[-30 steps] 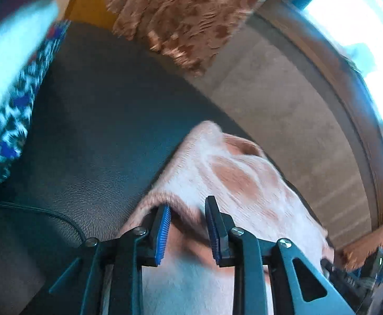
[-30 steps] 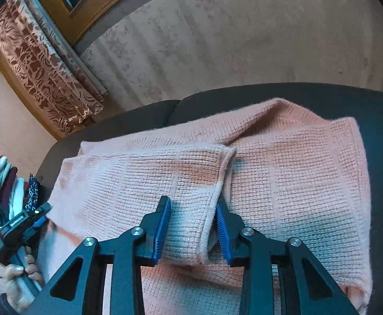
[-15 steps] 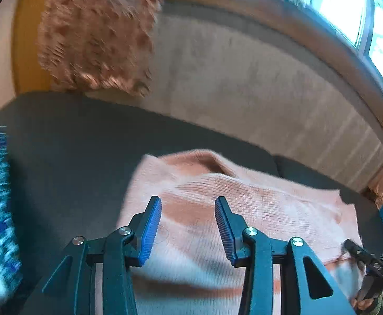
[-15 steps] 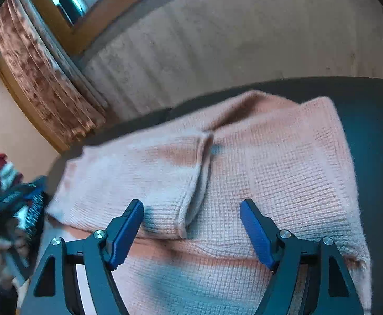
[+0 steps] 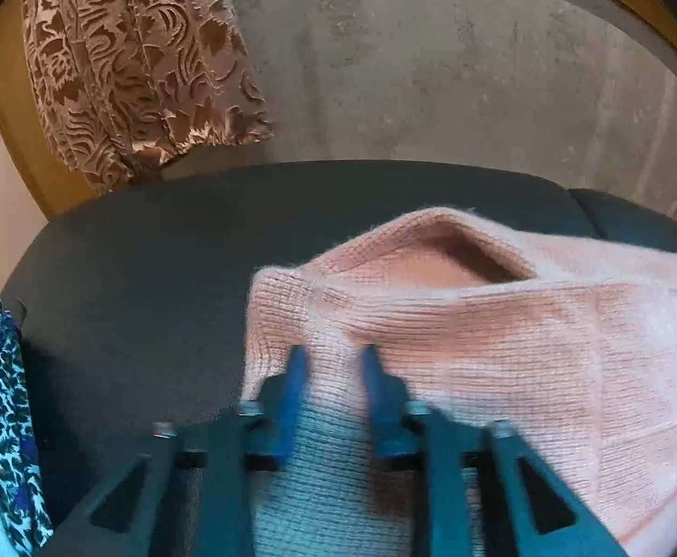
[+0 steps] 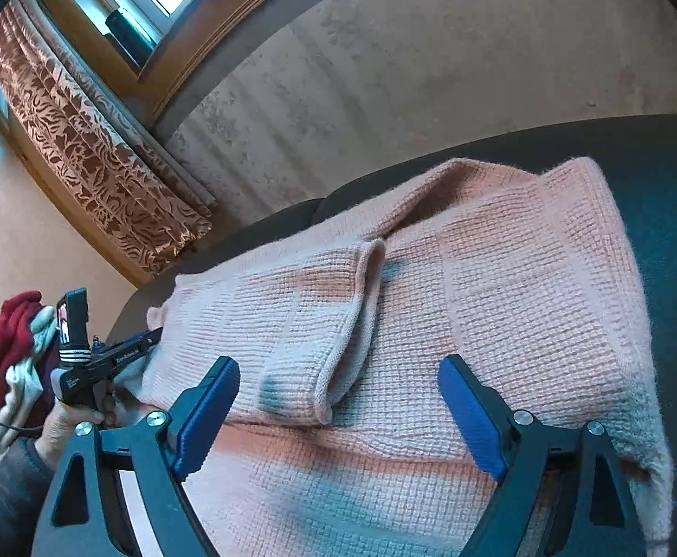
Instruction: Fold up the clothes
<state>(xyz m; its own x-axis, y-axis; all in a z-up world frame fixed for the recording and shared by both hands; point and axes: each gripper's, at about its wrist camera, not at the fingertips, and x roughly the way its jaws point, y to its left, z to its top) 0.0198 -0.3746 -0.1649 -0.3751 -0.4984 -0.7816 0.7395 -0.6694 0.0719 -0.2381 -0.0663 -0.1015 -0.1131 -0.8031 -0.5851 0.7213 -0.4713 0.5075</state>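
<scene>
Left tool (image 5: pixel 332 364) closing, blurred — seemingly pinching pink sweater (image 5: pixel 500 334); right tool (image 6: pixel 338 399) opening wide above it — nothing gripped.

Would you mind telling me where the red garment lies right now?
In the right wrist view, the red garment lies at the far left edge, on a clothes pile behind the left gripper.

left tongs (image 5: pixel 333 362): closing on sweater (image 5: pixel 500 348) | right tongs (image 6: pixel 338 394): widened, released fold
</scene>
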